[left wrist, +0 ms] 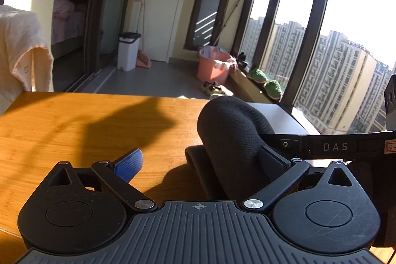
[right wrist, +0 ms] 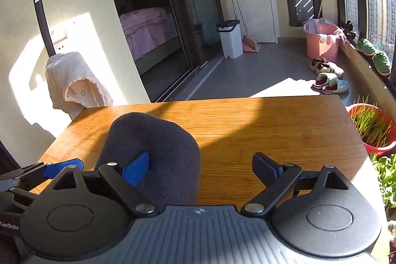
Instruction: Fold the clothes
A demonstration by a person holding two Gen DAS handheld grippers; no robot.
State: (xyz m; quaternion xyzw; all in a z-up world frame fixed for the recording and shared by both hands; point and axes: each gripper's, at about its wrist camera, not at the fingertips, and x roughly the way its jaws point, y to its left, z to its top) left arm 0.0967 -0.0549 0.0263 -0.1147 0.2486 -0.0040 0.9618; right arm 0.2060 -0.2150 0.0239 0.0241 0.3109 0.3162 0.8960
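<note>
The dark knit garment [right wrist: 153,155] stands humped on the bench [right wrist: 272,130], off-centre by the right gripper [right wrist: 200,168]'s left pad and the left gripper [left wrist: 200,162]'s right pad, both jaws apart, neither clamped.

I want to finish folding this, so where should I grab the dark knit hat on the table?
Probably the dark knit hat's doubled band edge, coming in low along the wooden table; the rounded crown bulges upward and gives little to pinch.
</note>
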